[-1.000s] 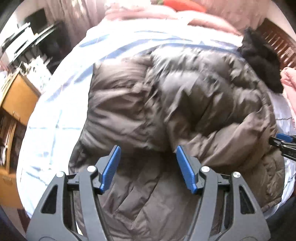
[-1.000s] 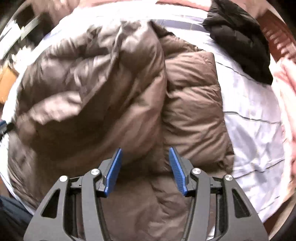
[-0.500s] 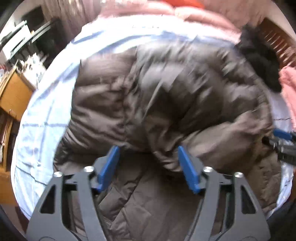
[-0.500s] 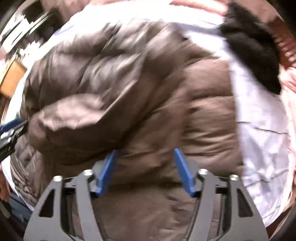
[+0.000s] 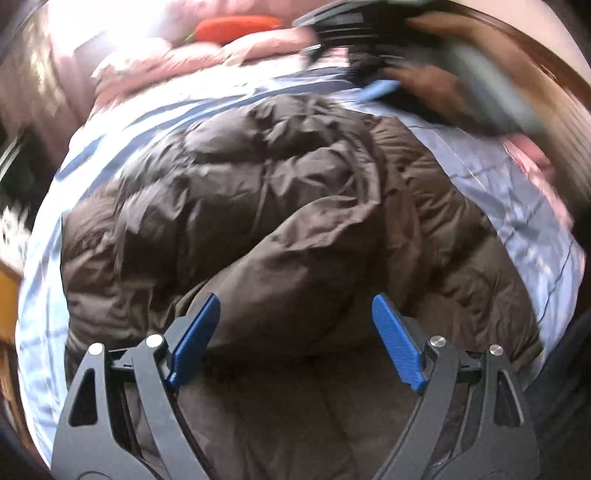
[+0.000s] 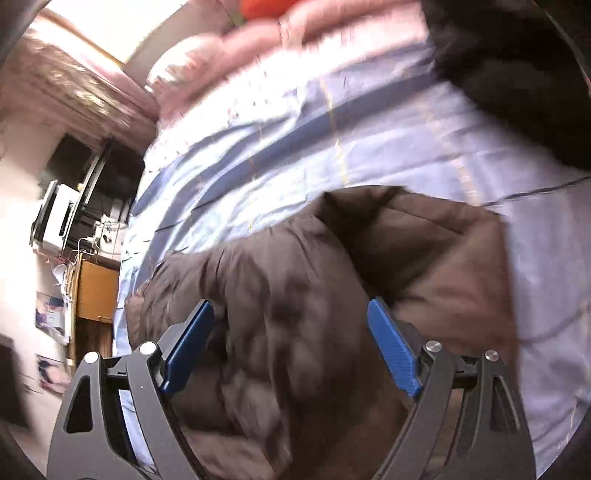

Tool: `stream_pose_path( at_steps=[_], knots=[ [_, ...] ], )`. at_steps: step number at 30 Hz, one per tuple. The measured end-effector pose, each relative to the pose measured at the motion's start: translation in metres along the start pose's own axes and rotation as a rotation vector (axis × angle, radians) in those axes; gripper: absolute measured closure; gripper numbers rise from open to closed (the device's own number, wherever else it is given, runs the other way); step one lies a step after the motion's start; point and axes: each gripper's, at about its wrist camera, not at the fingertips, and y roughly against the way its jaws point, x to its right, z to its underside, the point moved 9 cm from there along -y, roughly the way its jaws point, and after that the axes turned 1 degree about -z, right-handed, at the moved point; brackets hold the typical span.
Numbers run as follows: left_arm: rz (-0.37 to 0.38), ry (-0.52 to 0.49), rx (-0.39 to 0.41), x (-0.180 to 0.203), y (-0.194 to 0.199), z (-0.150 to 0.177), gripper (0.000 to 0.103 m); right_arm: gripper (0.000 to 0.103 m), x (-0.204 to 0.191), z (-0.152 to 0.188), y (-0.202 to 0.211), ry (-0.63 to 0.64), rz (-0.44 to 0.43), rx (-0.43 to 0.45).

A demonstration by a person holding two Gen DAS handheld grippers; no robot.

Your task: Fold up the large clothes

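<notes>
A large brown puffer jacket [image 5: 280,206] lies bunched on a light blue striped bedsheet [image 5: 509,192], with one sleeve folded across its middle. My left gripper [image 5: 295,332] is open just above the jacket's near part, holding nothing. In the left wrist view the right gripper [image 5: 380,88] shows blurred at the far edge of the jacket. In the right wrist view my right gripper [image 6: 290,339] is open and empty over the jacket's far side [image 6: 332,280], with the sheet [image 6: 332,140] beyond it.
A black garment [image 6: 517,74] lies on the sheet at the far right. Pink bedding [image 5: 207,59] and a red object [image 5: 236,27] sit at the head of the bed. A wooden cabinet [image 6: 96,291] and shelves with electronics [image 6: 62,214] stand beside the bed.
The right gripper has swung from the jacket's near right side to its far side and now looks toward the head of the bed. The left gripper has shifted right over the folded sleeve. Both stay open.
</notes>
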Motion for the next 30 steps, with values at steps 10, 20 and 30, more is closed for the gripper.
stream_pose_path(
  at_steps=[10,20,30],
  knots=[
    [0.07,-0.056,-0.15,0.012,-0.055,0.012,0.018,0.053,-0.004,-0.039,-0.091,-0.027,0.121,-0.21],
    [-0.043,0.046,-0.155,-0.029,-0.097,-0.004,0.015,0.092,-0.091,-0.076,0.009,0.179,-0.24,0.165],
    [0.297,0.21,-0.168,-0.015,-0.03,-0.002,0.016,0.093,-0.091,-0.041,0.057,0.318,-0.229,0.229]
  ],
)
